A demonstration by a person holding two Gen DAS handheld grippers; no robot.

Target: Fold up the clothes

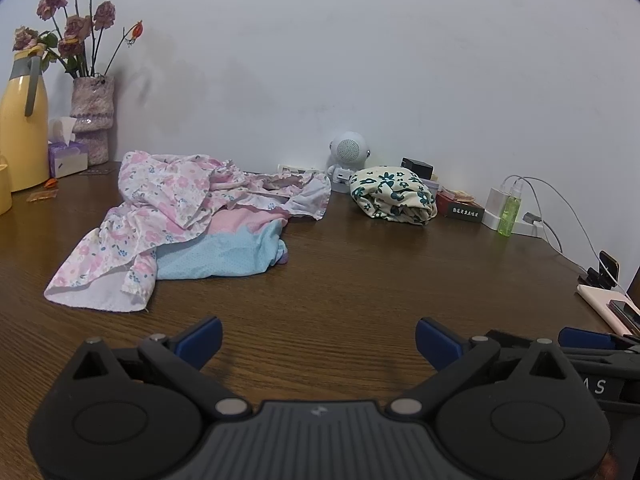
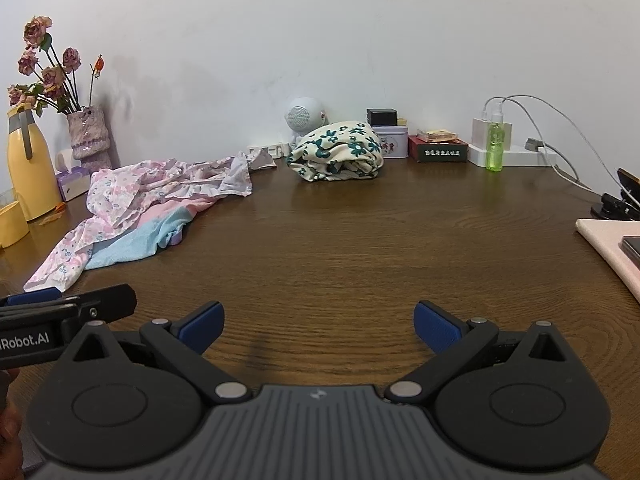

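Observation:
A crumpled pink floral garment lies on the brown wooden table, draped over a pink and light blue garment. A cream cloth with dark green flowers sits folded near the back wall. My left gripper is open above bare table, short of the pile. My right gripper is open too, with nothing between its blue pads. The right gripper's side shows at the right edge of the left wrist view, and the left gripper's at the left edge of the right wrist view.
At the back left stand a yellow jug, a vase of dried flowers and a tissue box. A round white speaker, boxes, a green bottle, chargers with cables and a pink notebook line the back and right.

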